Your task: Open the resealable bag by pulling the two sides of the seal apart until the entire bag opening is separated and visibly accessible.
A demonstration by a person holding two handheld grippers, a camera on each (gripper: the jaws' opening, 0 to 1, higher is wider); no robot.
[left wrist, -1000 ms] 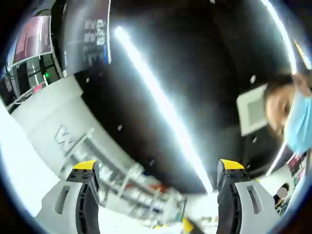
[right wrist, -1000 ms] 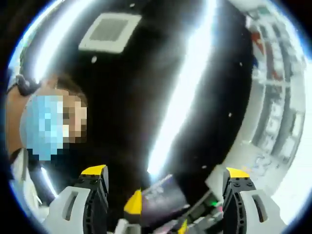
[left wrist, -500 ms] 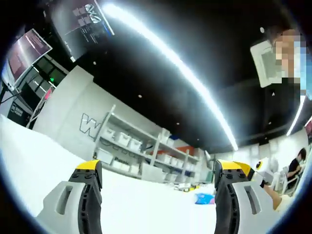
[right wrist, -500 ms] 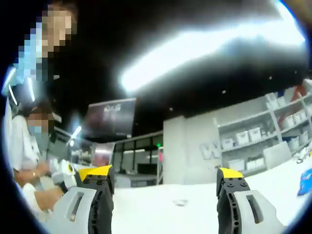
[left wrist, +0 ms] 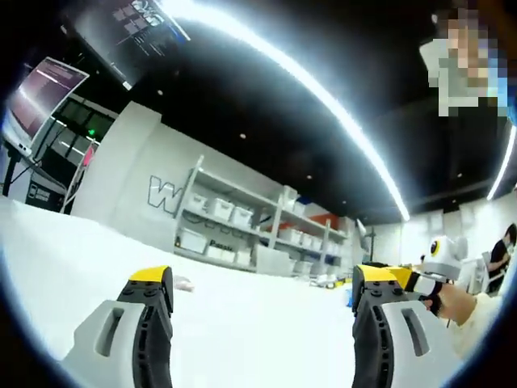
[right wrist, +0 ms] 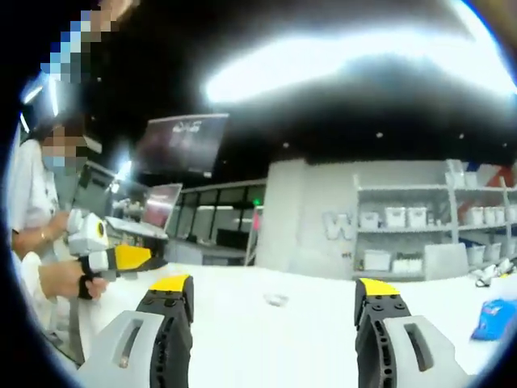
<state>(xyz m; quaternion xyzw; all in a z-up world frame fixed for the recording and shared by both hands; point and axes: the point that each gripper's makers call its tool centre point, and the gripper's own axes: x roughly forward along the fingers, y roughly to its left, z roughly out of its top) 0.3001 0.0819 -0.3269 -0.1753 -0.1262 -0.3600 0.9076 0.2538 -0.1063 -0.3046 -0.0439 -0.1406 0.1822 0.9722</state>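
Note:
A blue packet [right wrist: 493, 317], likely the resealable bag, lies on the white table [right wrist: 266, 339] at the far right of the right gripper view, well beyond the jaws. My right gripper [right wrist: 273, 284] is open with nothing between its yellow-tipped jaws. My left gripper [left wrist: 262, 279] is open too, held over the white table [left wrist: 258, 339] with nothing in it. Neither gripper touches the packet.
A small pale scrap [right wrist: 276, 299] lies mid-table, also seen as a pale scrap [left wrist: 184, 283] by the left jaw. A person in white [right wrist: 36, 210] holds another yellow-jawed gripper [right wrist: 113, 257]; a hand-held gripper [left wrist: 432, 271] shows at right. Shelves with bins [left wrist: 242, 234] line the back wall.
Both cameras have swung down from the ceiling lights to the room and the table. Both grippers have stayed open and empty.

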